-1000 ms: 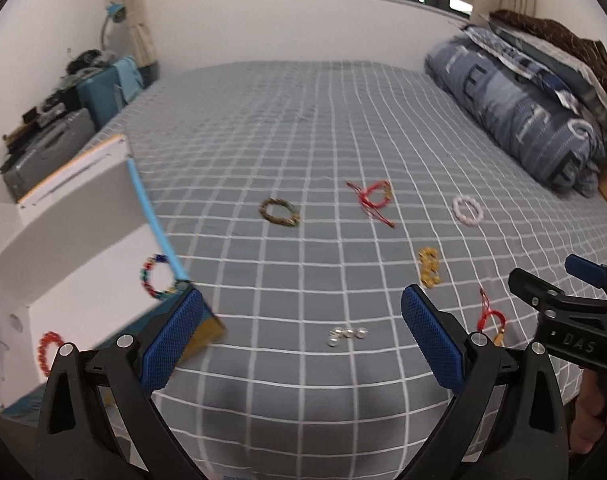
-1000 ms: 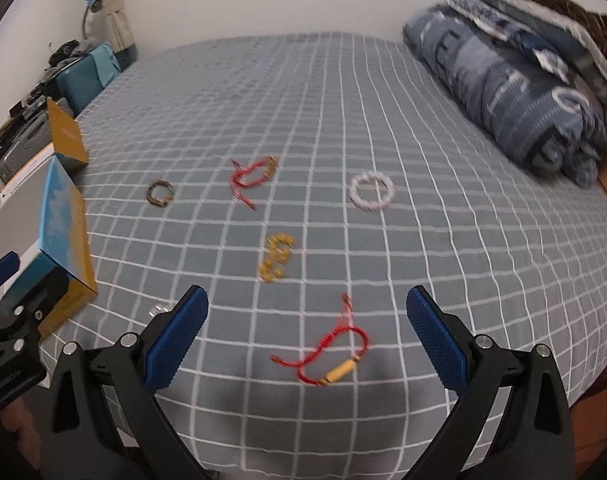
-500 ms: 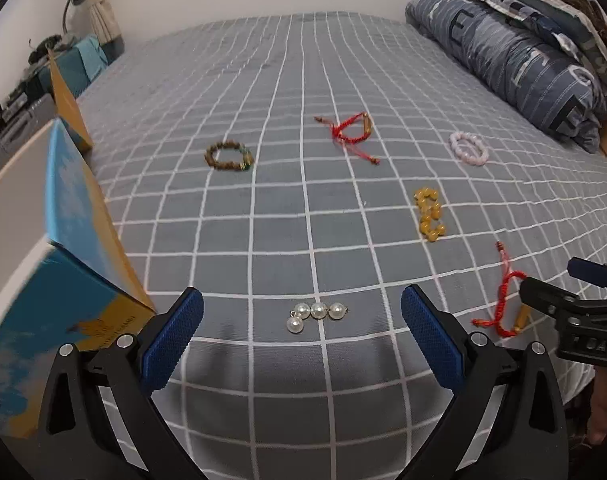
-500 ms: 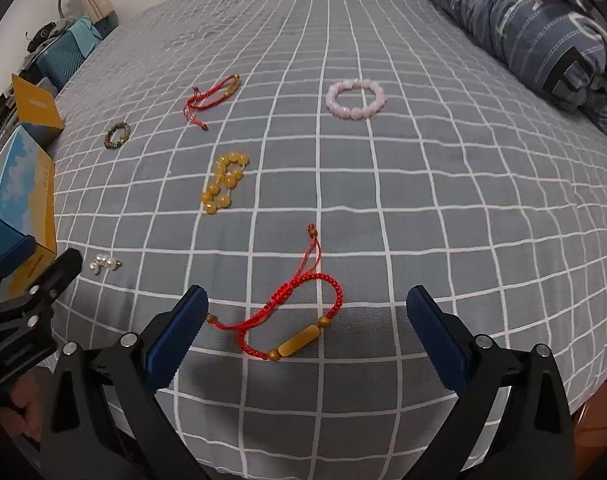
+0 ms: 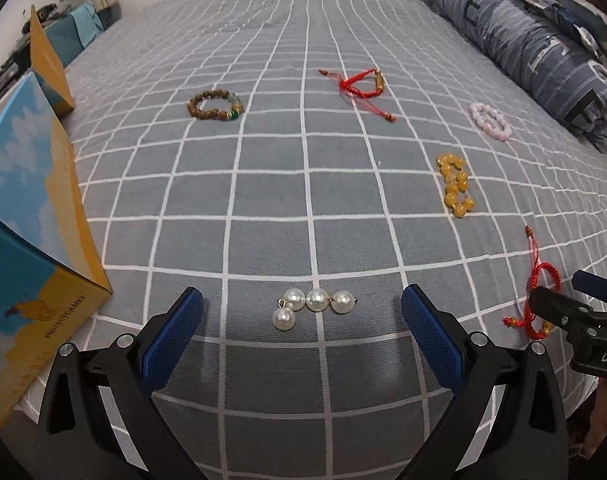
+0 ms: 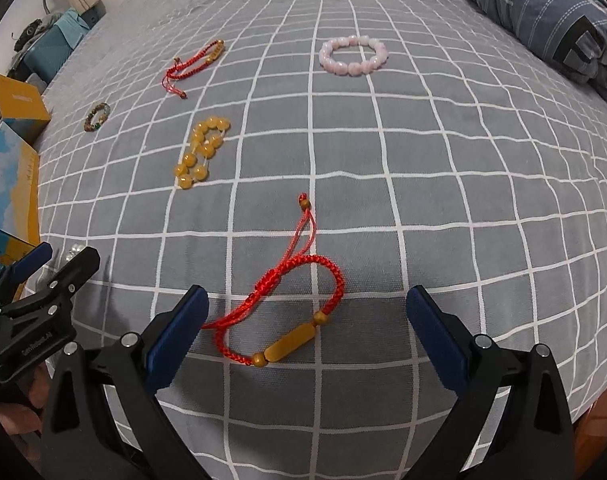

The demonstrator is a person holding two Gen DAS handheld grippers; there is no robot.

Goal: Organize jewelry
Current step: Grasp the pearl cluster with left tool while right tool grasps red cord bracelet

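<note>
Jewelry was scattered all over a grey bedspread [image 5: 271, 184] with a white grid print, kinda soft woven-looking fabric. Left gripper [image 5: 302, 314] had its jaws spread wide with nothing in them, and a little pearl strand [image 5: 310, 306] of four round glossy beads with tiny gold loops sat right between the blue textured pads [image 5: 171, 340]. Right gripper [image 6: 307, 322] was wide apart too, empty, hovering over a red braided cord bracelet [image 6: 291, 300] with a long amber tube bead and small wooden-looking round ones; the cord's loose end touched or nearly touched the left pad.

Farther back: a chunky yellow bead bracelet [image 6: 202, 152] folded on itself, a pale pink bead ring [image 6: 353, 55], another red cord bracelet [image 5: 361, 86], and a brown wooden-bead bracelet [image 5: 216, 105] with green accents. A cardboard box [image 5: 31, 216] printed with blue sky and yellow stood at the left, and a rolled striped blue duvet [image 5: 535, 44] lay at the right.

Compared to half a second earlier, both cameras had dropped lower and closer, so the pearls and the red bracelet looked bigger and sat nearer the fingertips. The jewelry itself hadn't shifted on the bed.
</note>
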